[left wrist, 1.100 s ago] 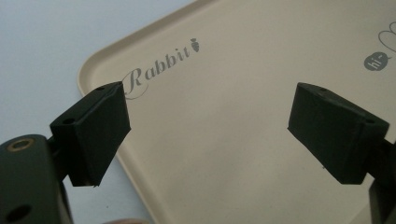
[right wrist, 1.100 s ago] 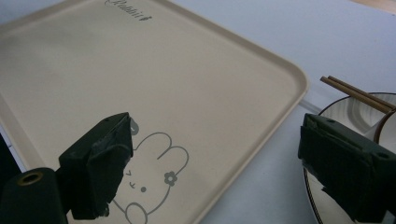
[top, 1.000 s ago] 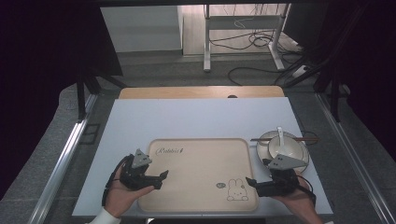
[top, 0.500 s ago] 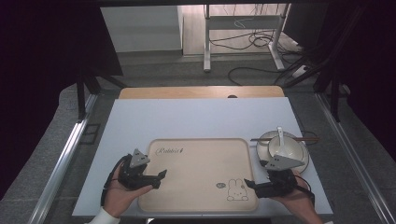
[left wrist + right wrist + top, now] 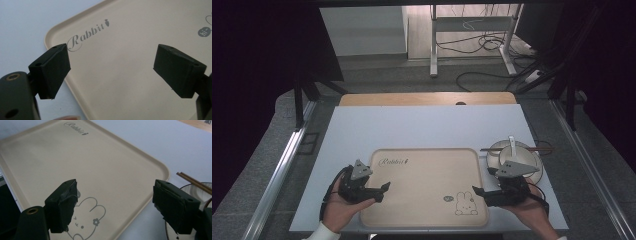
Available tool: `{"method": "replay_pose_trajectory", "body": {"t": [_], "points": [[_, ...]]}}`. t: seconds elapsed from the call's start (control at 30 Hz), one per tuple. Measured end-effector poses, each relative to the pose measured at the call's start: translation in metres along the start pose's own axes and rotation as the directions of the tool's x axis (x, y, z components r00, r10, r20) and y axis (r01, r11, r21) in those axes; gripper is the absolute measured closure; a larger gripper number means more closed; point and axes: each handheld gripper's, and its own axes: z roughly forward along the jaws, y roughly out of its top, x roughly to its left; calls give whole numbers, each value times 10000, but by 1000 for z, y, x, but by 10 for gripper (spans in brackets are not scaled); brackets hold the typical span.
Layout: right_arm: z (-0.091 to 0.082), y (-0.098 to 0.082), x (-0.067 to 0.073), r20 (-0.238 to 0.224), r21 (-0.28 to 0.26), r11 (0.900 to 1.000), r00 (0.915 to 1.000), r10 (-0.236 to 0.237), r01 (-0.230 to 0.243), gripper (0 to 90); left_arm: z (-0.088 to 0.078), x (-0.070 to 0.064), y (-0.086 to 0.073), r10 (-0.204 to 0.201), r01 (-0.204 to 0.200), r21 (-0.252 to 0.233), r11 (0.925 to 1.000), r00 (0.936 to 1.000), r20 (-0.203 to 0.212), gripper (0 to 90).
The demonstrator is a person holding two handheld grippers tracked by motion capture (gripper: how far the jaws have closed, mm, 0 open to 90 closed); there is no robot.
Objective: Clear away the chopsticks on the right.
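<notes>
— White tabletop (image 5: 422,127) first, since it is the biggest thing under me. What sits on it?

— Beige tray (image 5: 427,165), flat on the near half of that table, between my 2 grippers. It carries the word "Rabbit" (image 5: 87,35) near its far left corner and a small rabbit drawing (image 5: 466,204) near its near right corner. Its bed is bare.

— And to the right of the tray?

— Just beside its far right corner stands a pale bowl (image 5: 532,155), with a white spoon (image 5: 512,145) in it and 2 brown chopsticks (image 5: 193,180) lying across its rim.

— How are your jaws?

— My left gripper (image 5: 379,190) sits at the tray's left edge, held in my left hand (image 5: 339,205). Its 2 black pads are spread wide with nothing between them, 1 over the table and 1 over the tray. My right gripper (image 5: 478,192) is at the tray's right edge near the rabbit, in my right hand (image 5: 532,210), likewise parted and holding nothing, its 2 pads straddling the rim.
</notes>
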Motion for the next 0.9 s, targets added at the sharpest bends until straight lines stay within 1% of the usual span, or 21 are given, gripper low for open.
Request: {"method": "replay_pose_trajectory", "body": {"t": [0.03, 0.07, 0.17, 0.2, 0.27, 0.3, 0.43, 0.47, 0.5, 0.6, 0.63, 0.7, 0.73, 0.77, 0.8, 0.83, 0.87, 0.9], "points": [[-2, 4, -2, -25, -38, 10000, 10000, 25, -25, 223, 0, 0, 0, -12, 12, -4, 10000, 10000, -1, 138], [-2, 4, -2, -25, -38, 10000, 10000, 25, -25, 223, 0, 0, 0, -3, 3, -8, 10000, 10000, -14, 138], [-7, 15, -6, -11, -95, 10000, 10000, 32, -32, 242, -1, 1, 0, -33, 33, -16, 10000, 10000, -22, 138], [-7, 15, -6, -11, -95, 10000, 10000, 32, -32, 242, -1, 1, 0, -33, 33, -16, 10000, 10000, -22, 139], [-13, 27, -12, 21, -211, 9998, 10000, 44, -43, 254, -1, 1, 0, -33, 33, -4, 10000, 10000, -22, 139], [-13, 27, -12, 21, -211, 9998, 10000, 44, -43, 254, 0, 1, 0, -36, 36, -6, 10000, 10000, -8, 139], [-22, 44, -21, 97, -258, 9996, 9999, 90, -87, 273, 0, 1, 0, -3, 3, 26, 10000, 10000, 3, 140], [-26, 50, -28, 145, -268, 9996, 9999, 81, -77, 287, -1, 1, 0, -28, 28, 2, 10000, 10000, -13, 140], [-27, 52, -32, 222, -247, 9996, 9997, 121, -116, 291, -1, 2, 0, -61, 61, -15, 10000, 10000, -25, 140], [-32, 58, -46, 451, -311, 9988, 9982, 396, -382, 314, -1, 3, 0, -77, 76, -48, 10000, 10000, -56, 140], [-32, 58, -46, 451, -311, 9988, 9982, 396, -382, 314, -1, 3, 0, -77, 76, -48, 10000, 10000, -56, 141], [-35, 61, -56, 516, -289, 9981, 9971, 557, -543, 319, -2, 3, 0, -73, 72, -46, 10000, 9999, -73, 140], [-36, 62, -59, 588, -278, 9981, 9966, 571, -555, 323, -2, 3, 0, -74, 74, -49, 10000, 9999, -82, 140], [-38, 65, -67, 791, -320, 9972, 9944, 694, -671, 324, -2, 4, 0, -50, 50, -43, 10000, 10000, -84, 140], [-38, 65, -67, 791, -320, 9972, 9944, 694, -671, 324, -2, 4, 0, -50, 50, -43, 10000, 10000, -84, 141], [-39, 67, -71, 806, -357, 9965, 9937, 785, -758, 326, -1, 4, 0, -45, 45, -39, 10000, 10000, -86, 141], [-41, 68, -75, 816, -340, 9962, 9932, 830, -804, 327, -1, 4, 0, -45, 45, -36, 10000, 9999, -93, 140], [-44, 70, -83, 970, -393, 9952, 9909, 936, -901, 329, -1, 4, 0, -76, 76, -17, 10000, 9999, -101, 141]]}}
